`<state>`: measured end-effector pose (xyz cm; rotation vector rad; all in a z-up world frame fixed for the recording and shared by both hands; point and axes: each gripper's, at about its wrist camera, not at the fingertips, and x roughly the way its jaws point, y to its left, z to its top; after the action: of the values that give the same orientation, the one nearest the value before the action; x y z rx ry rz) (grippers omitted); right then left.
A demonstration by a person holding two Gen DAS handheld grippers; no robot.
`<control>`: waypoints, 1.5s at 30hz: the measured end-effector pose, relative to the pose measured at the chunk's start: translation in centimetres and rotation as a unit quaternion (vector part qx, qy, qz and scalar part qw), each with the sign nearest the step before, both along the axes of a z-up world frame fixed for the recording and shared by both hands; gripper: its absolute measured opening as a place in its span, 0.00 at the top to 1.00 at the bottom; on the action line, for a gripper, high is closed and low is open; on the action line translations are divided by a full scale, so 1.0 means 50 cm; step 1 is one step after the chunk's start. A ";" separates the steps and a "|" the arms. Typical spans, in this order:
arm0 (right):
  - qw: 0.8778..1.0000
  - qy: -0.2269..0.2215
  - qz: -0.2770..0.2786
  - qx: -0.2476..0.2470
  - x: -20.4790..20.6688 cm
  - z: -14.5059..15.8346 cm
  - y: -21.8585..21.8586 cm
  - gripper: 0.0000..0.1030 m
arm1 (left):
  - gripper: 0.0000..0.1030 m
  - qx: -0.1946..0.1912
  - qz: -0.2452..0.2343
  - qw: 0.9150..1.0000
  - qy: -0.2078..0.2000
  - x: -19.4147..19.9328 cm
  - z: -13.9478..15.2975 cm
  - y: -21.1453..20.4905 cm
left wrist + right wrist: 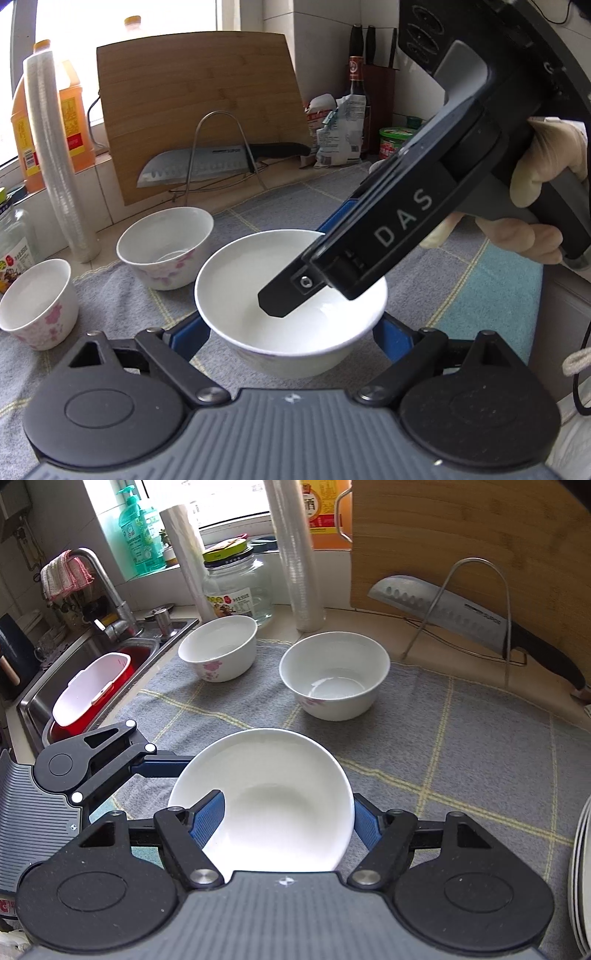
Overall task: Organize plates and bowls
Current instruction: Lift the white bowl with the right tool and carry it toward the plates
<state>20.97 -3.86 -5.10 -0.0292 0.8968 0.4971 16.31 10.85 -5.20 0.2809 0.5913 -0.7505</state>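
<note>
Surface (480, 775) covered by a grey checked cloth with yellow lines carries all task items. Bamboo cutting board (199, 110) leans upright at the rear, with a steel knife (192, 170) on a wire rack in front of it. Plain white shallow bowl (273, 805) sits at the near centre of the cloth. Two white bowls with pink flower print (334, 675) (218, 648) stand apart behind it, the leftmost nearest the steel sink (92, 672). Left tongs (291, 332) are spread, one finger at each side of the plain bowl's outer wall. Right tongs (284, 823) straddle the bowl rim, one blue finger (210, 819) inside and one outside; firm pinching cannot be confirmed.
</note>
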 end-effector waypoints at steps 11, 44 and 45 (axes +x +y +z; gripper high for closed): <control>0.999 -0.005 -0.050 -0.006 -0.022 0.003 -0.095 0.24 | 0.09 -0.007 -0.044 0.999 0.001 0.014 -0.010 -0.095; 0.998 0.015 -0.056 -0.011 0.023 -0.045 -0.135 0.21 | 0.08 0.001 -0.043 0.999 0.027 0.059 -0.051 -0.128; 0.998 0.017 -0.055 -0.010 0.024 -0.047 -0.135 0.18 | 0.08 0.000 -0.042 0.999 0.025 0.058 -0.051 -0.128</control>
<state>22.15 -10.60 -7.42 0.0102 0.9318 0.3880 19.21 4.44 -7.76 0.2888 0.6294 -0.8400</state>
